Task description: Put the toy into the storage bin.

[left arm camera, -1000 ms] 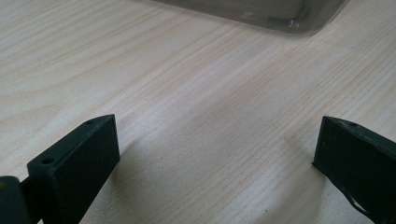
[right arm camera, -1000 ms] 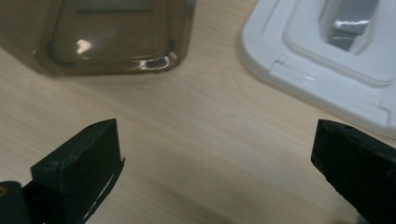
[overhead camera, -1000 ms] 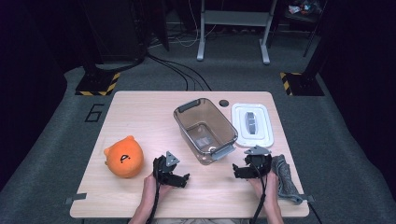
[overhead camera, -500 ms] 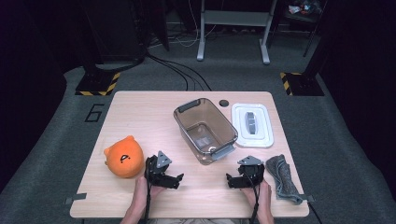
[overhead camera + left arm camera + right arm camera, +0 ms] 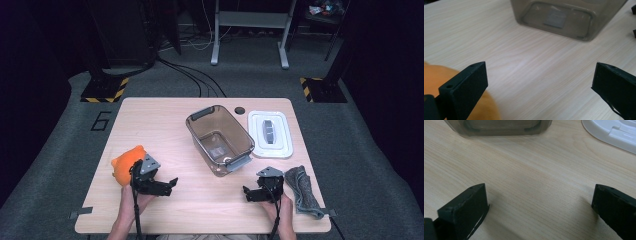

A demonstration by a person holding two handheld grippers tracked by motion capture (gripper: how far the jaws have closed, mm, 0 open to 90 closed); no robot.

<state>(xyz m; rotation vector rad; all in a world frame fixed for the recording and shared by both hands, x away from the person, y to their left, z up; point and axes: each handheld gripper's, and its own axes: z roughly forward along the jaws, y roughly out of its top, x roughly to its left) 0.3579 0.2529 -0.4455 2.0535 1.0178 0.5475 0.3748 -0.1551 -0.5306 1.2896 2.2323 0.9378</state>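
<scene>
An orange plush toy point(image 5: 124, 166) lies at the table's near left. My left gripper point(image 5: 170, 186) sits just right of it, touching or nearly so, with its jaws open and pointing right. In the left gripper view the left gripper point(image 5: 540, 75) holds nothing, the plush point(image 5: 439, 82) sits by its left jaw, and the bin point(image 5: 564, 20) lies ahead. A clear grey bin point(image 5: 220, 140) stands empty at the centre. My right gripper point(image 5: 246, 194) rests open near the front edge, below the bin, pointing left. Nothing but bare wood lies between the jaws of the right gripper point(image 5: 540, 195).
A white lid point(image 5: 270, 132) lies flat to the right of the bin and appears as the lid point(image 5: 611, 132) in the right gripper view. A grey cloth point(image 5: 302, 192) is bunched at the near right corner. Black stands and cables sit on the floor behind the table point(image 5: 150, 120).
My left gripper has slid left until it is up against the orange plush. My right gripper has drawn slightly left and toward the front edge. Both stay open.
</scene>
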